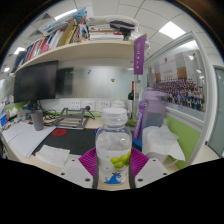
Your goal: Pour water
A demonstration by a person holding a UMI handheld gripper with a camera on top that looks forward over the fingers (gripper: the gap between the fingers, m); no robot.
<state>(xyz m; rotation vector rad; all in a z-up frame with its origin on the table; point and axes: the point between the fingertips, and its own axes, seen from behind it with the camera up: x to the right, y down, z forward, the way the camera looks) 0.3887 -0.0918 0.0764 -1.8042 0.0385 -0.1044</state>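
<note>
Gripper (113, 165) closed on 1 clear water bottle (113, 140), both pink pads (90, 160) pressing its sides. Bottle upright, white cap apparently still on (hard to be sure), held above the tabletop (30, 145). Purple pitcher (150, 110) just beyond, to the right, likely the receiver. Grasp done; by the look of it no tilting yet, so pouring itself remains.

Office: desk (60, 140) w/ monitor (35, 82), bookshelf (75, 40) (ceiling panel lights).
</note>
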